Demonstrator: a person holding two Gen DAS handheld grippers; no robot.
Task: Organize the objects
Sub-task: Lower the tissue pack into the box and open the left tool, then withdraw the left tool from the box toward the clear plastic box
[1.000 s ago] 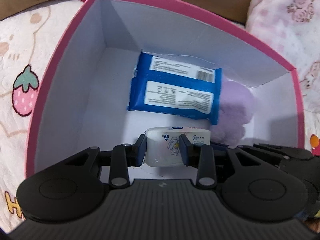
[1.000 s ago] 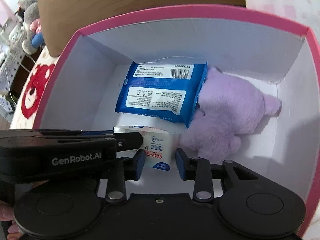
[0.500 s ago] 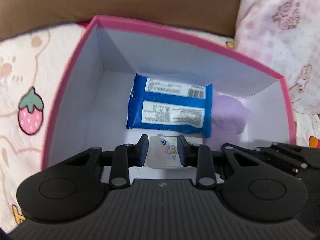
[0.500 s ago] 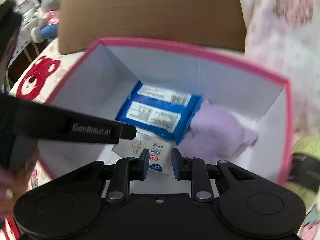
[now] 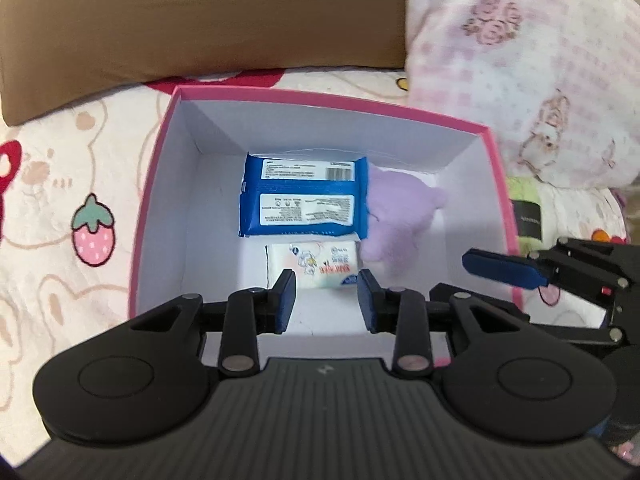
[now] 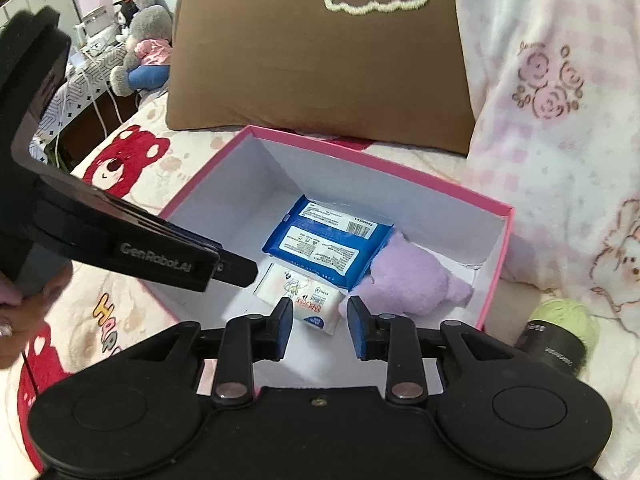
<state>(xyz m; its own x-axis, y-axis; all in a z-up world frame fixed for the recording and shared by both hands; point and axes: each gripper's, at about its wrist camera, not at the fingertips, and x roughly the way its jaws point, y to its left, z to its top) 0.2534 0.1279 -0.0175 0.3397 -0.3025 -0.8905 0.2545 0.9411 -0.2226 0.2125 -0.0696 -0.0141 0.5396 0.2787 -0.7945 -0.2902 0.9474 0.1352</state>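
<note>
A bedroom: cartoon bedsheet [image 5: 60, 184], brown pillow [image 6: 320, 64], plush toys [image 6: 140, 48].

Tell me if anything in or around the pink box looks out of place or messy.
Nothing in the pink box stands out: the blue wipes pack, small white tissue pack and purple plush lie neatly together. One stray: a green yarn ball sits on the bedding beside the box.

box [image 5: 160, 216] left half free, packs [image 5: 304, 204] right

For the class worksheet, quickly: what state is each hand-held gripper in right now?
Left hand-held gripper: open, holding nothing.
Right hand-held gripper: open, holding nothing.
</note>
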